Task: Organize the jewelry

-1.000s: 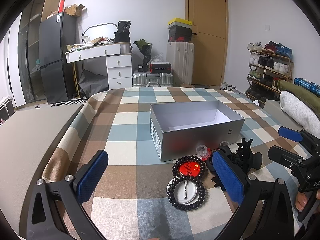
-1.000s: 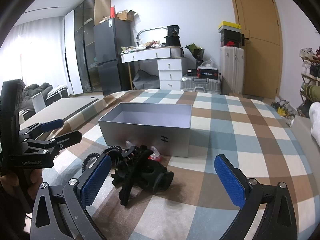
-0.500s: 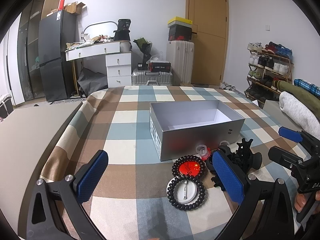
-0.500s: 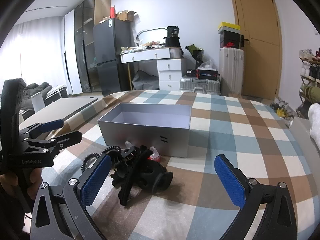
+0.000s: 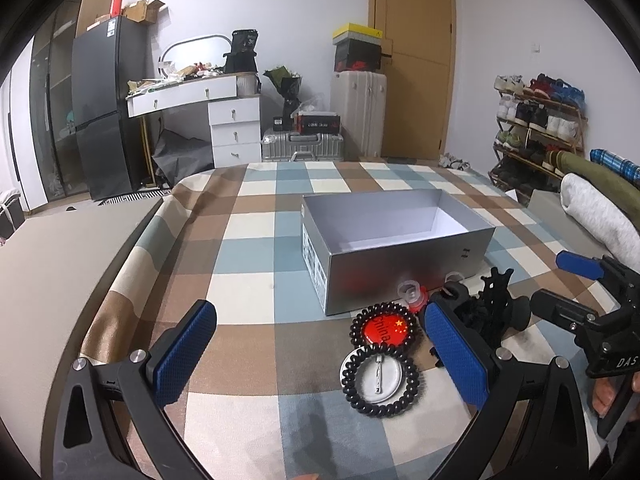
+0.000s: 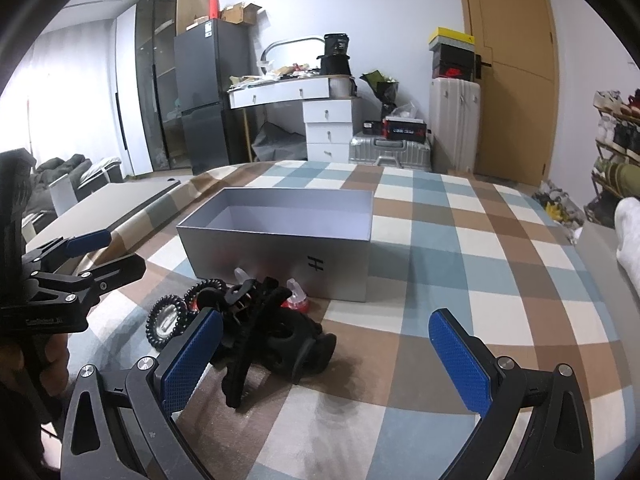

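From the left wrist, the left gripper (image 5: pixel 320 348) is spread wide and empty; two badges ringed by black coil hair ties (image 5: pixel 380 362) lie between its fingers, toward the right one, on the checked desk (image 5: pixel 248 248), with the open silver box (image 5: pixel 394 240) just beyond. From the right wrist, the right gripper (image 6: pixel 326 354) is likewise released, black hair clips (image 6: pixel 272 328) touching its left finger, the box ahead, a fridge (image 6: pixel 208 92) far behind.
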{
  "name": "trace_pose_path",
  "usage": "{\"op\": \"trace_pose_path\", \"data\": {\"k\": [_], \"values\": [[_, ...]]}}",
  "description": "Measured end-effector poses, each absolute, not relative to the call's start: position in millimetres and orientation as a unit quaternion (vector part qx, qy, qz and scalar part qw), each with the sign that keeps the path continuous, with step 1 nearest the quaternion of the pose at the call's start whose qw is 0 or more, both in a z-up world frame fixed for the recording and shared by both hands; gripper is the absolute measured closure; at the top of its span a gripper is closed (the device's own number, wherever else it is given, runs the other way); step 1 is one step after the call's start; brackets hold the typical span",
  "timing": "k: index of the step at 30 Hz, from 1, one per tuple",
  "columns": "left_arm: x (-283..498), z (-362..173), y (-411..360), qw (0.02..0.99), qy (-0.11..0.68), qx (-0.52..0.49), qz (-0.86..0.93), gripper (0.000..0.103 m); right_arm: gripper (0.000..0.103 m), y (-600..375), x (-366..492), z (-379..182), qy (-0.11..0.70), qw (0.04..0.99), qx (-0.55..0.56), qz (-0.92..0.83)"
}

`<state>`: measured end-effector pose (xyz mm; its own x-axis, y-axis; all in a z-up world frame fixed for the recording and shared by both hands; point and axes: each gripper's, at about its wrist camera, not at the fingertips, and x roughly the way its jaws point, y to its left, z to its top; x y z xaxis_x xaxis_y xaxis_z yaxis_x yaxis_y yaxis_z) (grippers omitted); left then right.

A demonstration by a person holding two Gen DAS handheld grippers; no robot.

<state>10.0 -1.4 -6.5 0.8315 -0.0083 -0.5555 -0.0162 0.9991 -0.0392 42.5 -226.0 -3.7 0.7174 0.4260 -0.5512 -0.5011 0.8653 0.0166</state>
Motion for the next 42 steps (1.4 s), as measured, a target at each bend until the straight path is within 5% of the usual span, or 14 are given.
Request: {"op": "trace_pose_path", "data": {"k": [9,15,22,33,42], "values": [[16,-13,0,0.943,0.332,-0.018,-0.003,0.001,0.001,-223,59,-8,0.344,0.893,-0.027,0.290],[15,-17,-3,0.936,0.352,-0.014,-0.014,0.001,0.024,-214,67,-15,0.377,0.876,-0.021,0.301],[15,-20,-12,0.928,0.370,0.004,-0.032,0.001,0.026,-214,70,-11,0.375,0.874,-0.006,0.308],[15,-24,-17,0.923,0.384,0.018,-0.033,0.001,0.072,-196,72,-10,0.373,0.874,-0.029,0.310],[17,-26,-15,0.917,0.397,0.011,-0.039,0.001,0.074,-212,62,7,0.344,0.877,0.005,0.335]]}}
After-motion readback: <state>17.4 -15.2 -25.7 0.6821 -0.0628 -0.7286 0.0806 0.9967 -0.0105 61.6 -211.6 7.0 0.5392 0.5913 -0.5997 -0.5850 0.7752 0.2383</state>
